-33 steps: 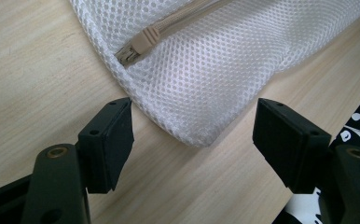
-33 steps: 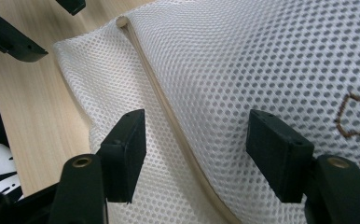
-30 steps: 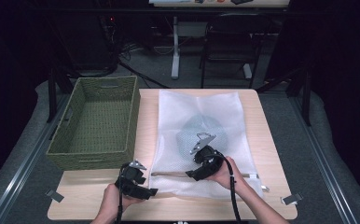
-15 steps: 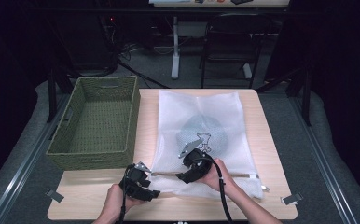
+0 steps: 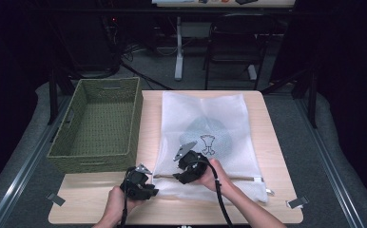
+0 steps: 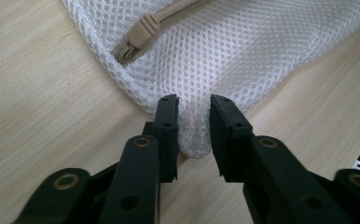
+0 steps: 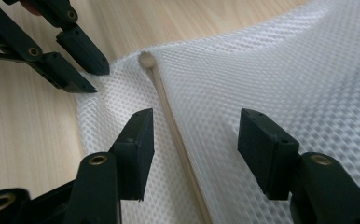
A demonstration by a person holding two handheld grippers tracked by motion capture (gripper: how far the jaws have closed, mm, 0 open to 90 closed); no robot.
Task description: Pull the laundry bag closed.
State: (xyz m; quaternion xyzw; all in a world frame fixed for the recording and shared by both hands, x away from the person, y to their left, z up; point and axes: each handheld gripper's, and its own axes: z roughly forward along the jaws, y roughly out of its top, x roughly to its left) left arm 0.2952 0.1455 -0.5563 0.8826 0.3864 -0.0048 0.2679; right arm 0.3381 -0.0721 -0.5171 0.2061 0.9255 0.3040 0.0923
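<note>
Goblet logo point(image 5: 207, 143), white mesh bag point(image 5: 229, 114)

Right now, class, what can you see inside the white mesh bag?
Through the white mesh bag a dark round shape shows at its middle. The mesh blurs it, so what it is cannot be told; its underside is covered.

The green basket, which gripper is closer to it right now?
Left. The left gripper sits just off the green basket's near right corner, pinching the mesh bag's corner; the right gripper hovers farther right, over the zipper.
</note>
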